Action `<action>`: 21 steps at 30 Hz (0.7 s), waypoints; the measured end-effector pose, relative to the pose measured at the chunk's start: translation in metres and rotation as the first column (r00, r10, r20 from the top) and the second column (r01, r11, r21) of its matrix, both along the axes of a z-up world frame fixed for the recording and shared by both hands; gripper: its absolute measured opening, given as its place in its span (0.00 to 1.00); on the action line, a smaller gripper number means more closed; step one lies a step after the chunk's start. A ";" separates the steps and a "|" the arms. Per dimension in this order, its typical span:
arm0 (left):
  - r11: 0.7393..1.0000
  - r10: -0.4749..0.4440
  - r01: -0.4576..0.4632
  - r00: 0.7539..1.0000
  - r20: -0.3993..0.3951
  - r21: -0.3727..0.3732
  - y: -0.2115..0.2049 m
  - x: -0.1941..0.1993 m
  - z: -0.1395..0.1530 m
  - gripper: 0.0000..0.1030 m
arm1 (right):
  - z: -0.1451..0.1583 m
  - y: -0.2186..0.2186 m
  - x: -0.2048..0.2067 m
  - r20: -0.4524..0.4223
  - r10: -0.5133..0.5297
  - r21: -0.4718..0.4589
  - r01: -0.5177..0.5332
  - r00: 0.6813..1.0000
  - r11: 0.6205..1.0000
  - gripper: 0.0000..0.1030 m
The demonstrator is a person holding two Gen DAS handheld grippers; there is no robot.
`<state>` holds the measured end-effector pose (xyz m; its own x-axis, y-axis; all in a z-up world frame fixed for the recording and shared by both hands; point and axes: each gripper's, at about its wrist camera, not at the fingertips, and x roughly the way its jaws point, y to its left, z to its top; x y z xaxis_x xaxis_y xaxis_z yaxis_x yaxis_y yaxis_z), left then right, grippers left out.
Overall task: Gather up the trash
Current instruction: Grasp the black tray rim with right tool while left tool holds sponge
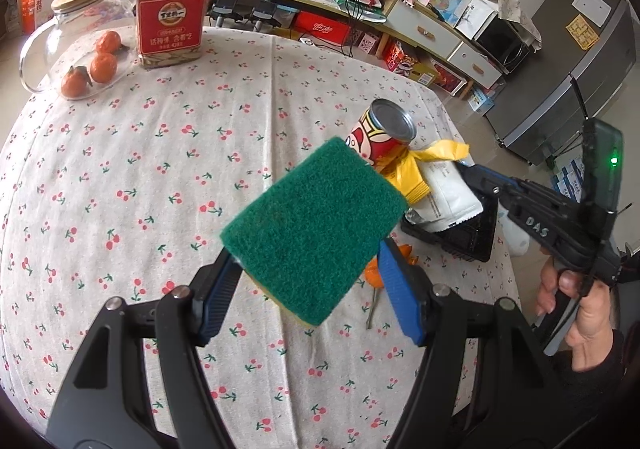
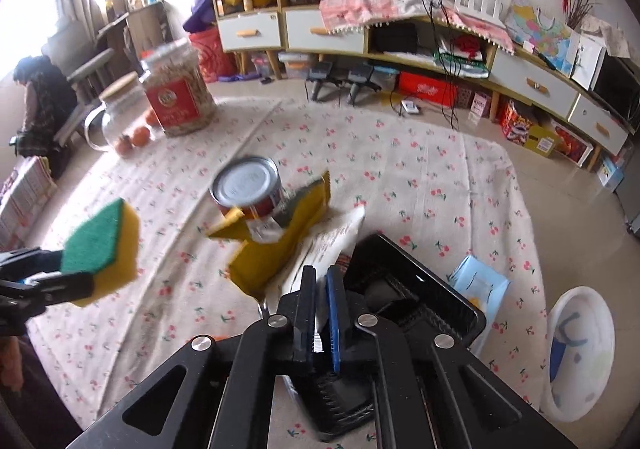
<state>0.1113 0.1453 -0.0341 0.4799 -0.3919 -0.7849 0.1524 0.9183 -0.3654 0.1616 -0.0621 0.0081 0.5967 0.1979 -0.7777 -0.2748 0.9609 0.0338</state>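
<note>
My left gripper (image 1: 308,261) is shut on a green and yellow sponge (image 1: 316,229) and holds it above the tablecloth; the sponge also shows in the right wrist view (image 2: 102,249). My right gripper (image 2: 320,277) is shut on the rim of a black basket (image 2: 420,289) and holds it tilted over the table. The basket (image 1: 468,237) carries a red tin can (image 1: 384,137), a yellow wrapper (image 1: 416,169) and a white packet (image 1: 448,201). The can (image 2: 248,187), yellow wrapper (image 2: 280,249) and white packet (image 2: 332,245) spill over the basket's edge. Orange peel (image 1: 372,273) lies on the cloth beside the sponge.
A seed jar (image 1: 172,5) and a glass jug with oranges (image 1: 80,45) stand at the table's far left. The cherry-print tablecloth (image 1: 160,169) covers the round table. A white bin (image 2: 580,353) and a blue stool (image 2: 480,285) stand on the floor at the right.
</note>
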 end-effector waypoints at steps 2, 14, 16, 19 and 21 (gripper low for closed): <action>1.000 -0.005 0.005 1.000 0.007 -0.001 -0.002 0.001 0.002 0.67 | 0.008 -0.004 -0.004 0.020 -0.005 0.010 0.005 1.000 1.000 0.04; 1.000 -0.005 0.005 1.000 0.010 -0.001 -0.008 0.003 0.001 0.67 | -0.020 -0.009 0.013 -0.104 -0.010 0.043 0.015 0.994 0.999 0.62; 1.000 0.000 0.000 1.000 0.006 0.002 -0.006 0.004 -0.001 0.67 | -0.029 -0.005 0.019 -0.124 -0.013 0.020 0.015 0.992 1.000 0.62; 1.000 0.004 -0.004 1.000 0.001 0.005 -0.004 0.004 -0.003 0.67 | -0.041 0.001 0.023 -0.116 -0.016 -0.053 0.010 0.993 0.999 0.45; 1.000 0.006 -0.006 1.000 0.001 0.008 -0.002 0.004 -0.004 0.67 | -0.041 0.005 0.022 -0.102 0.003 -0.076 -0.011 0.995 0.997 0.40</action>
<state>0.1153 0.1432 -0.0378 0.4831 -0.3825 -0.7876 0.1470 0.9222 -0.3578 0.1837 -0.0575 -0.0331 0.5123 0.1394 -0.8474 -0.2800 0.9599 -0.0114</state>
